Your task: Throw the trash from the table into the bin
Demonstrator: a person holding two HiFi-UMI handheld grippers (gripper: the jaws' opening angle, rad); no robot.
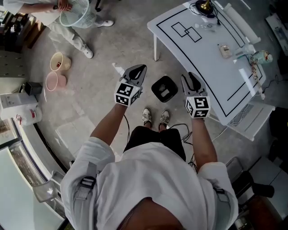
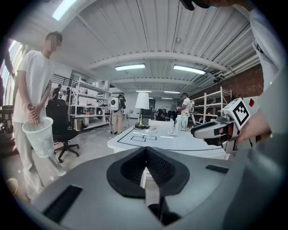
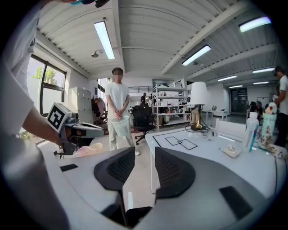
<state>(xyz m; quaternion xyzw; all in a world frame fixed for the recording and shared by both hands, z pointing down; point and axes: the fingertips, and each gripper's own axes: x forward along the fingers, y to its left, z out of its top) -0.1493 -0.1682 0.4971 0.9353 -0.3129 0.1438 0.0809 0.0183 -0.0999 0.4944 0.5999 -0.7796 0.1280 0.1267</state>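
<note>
1. Your left gripper point(image 2: 146, 152): jaws fully closed, pads meet, nothing between them.
2. Your right gripper point(image 3: 145, 155): jaws partly apart with a clear gap. Only floor and the table edge show through it, so it holds nothing.
3. Both grippers are held out in front of you side by side, well apart, tips angled slightly down. They are over bare concrete floor, neither one over the table. Each gripper shows in the other's view.
4. A black square object point(image 1: 164, 88) sits on the floor between the two grippers in the head view, just ahead of your shoes point(image 1: 155, 117). I can't tell what it is.
5. The white table point(image 1: 198, 58) with black marked lines is ahead and to your right. The right gripper is just beside its near edge, not touching.
6. Trash is on the table: a small tan scrap point(image 1: 224, 50) mid-table and a clear wrapper point(image 1: 204, 26) near the far end by the brass lamp point(image 1: 204, 5). Bottles and a cup point(image 1: 258, 57) are clustered at the far right edge.
7. The bin is a white mesh basket point(image 1: 78, 12), held at waist height by a standing person point(image 3: 118, 105). It is ahead and to your left, well apart from the table and from both grippers.
8. Two bowls, one pink point(image 1: 56, 81) and one beige point(image 1: 59, 61), sit on the floor to the left, near that person's feet.
</note>
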